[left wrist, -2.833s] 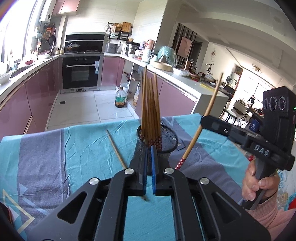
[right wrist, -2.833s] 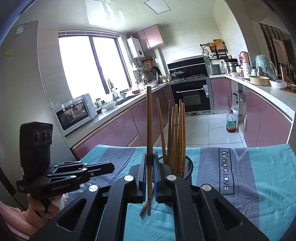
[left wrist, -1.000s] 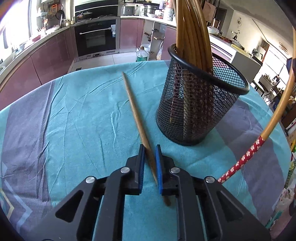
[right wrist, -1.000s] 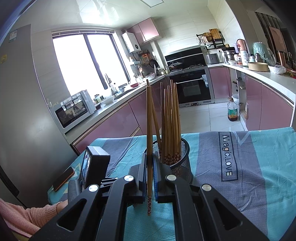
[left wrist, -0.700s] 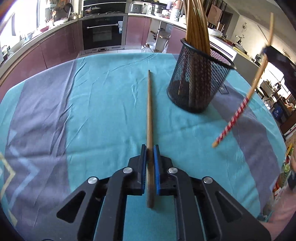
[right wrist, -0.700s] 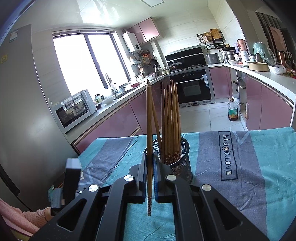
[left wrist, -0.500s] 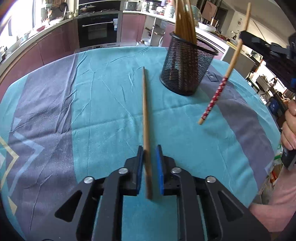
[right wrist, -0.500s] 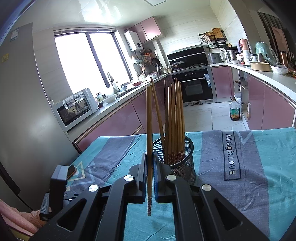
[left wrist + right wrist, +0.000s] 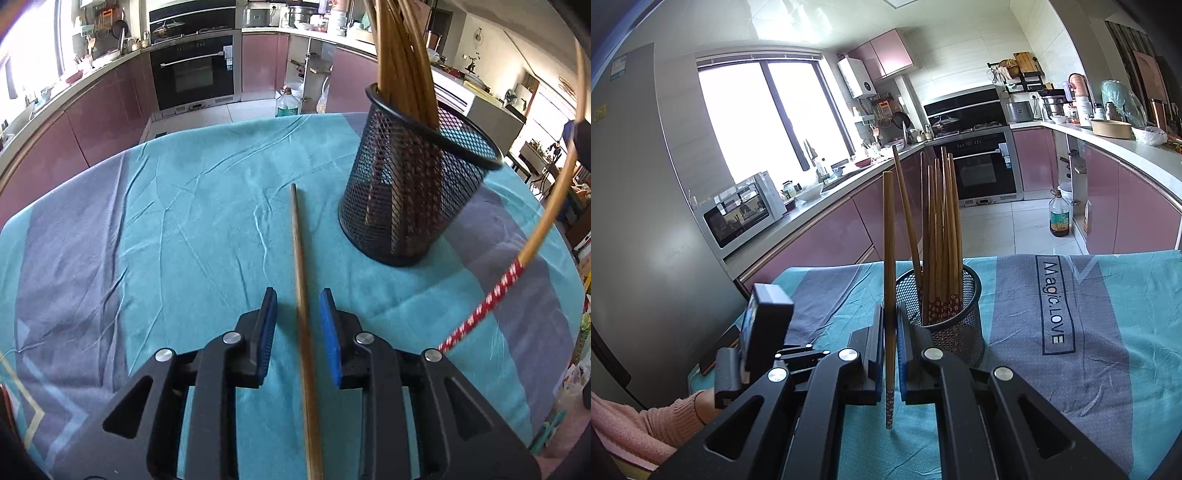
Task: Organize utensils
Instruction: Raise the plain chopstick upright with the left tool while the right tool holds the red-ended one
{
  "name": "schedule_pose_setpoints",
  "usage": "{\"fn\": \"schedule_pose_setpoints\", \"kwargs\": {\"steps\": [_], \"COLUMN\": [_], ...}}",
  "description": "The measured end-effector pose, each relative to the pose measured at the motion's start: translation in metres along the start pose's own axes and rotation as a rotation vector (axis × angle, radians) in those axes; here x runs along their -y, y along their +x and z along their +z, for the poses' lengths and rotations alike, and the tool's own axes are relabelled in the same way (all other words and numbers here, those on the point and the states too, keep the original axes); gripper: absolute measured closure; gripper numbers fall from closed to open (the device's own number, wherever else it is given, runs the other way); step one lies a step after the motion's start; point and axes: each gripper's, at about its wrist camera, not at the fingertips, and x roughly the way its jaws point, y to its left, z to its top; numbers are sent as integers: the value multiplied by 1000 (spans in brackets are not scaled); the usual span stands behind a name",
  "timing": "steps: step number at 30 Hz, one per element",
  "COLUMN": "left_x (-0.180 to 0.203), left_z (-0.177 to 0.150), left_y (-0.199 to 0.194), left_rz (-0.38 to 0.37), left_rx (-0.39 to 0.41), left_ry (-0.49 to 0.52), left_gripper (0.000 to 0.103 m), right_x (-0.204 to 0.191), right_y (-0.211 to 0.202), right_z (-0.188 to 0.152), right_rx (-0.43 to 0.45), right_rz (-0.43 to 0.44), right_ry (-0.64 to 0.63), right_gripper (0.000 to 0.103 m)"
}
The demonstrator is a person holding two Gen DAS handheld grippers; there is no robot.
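A brown wooden chopstick (image 9: pixel 301 291) lies on the teal and grey tablecloth (image 9: pixel 192 236), pointing away from me. My left gripper (image 9: pixel 298 317) is open, low over the cloth, with its blue pads either side of the chopstick's near half, not touching it. A black mesh holder (image 9: pixel 410 192) with several chopsticks stands to the right. My right gripper (image 9: pixel 889 332) is shut on a chopstick (image 9: pixel 888 258) with a red patterned end, held upright just left of the holder (image 9: pixel 945 317). That chopstick also shows at the right of the left wrist view (image 9: pixel 517 266).
The left gripper's body and the hand in a pink sleeve (image 9: pixel 646 424) are at the table's left edge. A phone (image 9: pixel 716 354) lies near that edge. Kitchen counters, an oven and a floor bottle (image 9: pixel 1059 218) lie beyond the table.
My left gripper has opened from nearly closed around the lying chopstick and moved closer to the holder. The right gripper still holds its chopstick upright, a little nearer the holder.
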Motion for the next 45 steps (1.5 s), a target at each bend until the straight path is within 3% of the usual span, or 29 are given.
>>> {"fn": "schedule_pose_setpoints", "kwargs": {"steps": [7, 11, 19, 34, 45], "left_x": [4, 2, -1, 0, 2], "left_z": [15, 19, 18, 20, 20], "left_y": [11, 15, 9, -77, -121], "left_rz": [30, 27, 2, -116, -162], "left_rx": [10, 15, 28, 204, 291], "left_ry": [14, -13, -29, -33, -31], "left_gripper": [81, 94, 96, 96, 96], "right_x": [2, 2, 1, -3, -10], "right_y": [5, 8, 9, 3, -5], "right_z": [0, 0, -1, 4, 13], "right_rx": [-7, -12, -14, 7, 28], "right_rz": [7, 6, 5, -2, -14], "right_ry": [6, 5, 4, -16, -43], "right_gripper": [98, 98, 98, 98, 98]}}
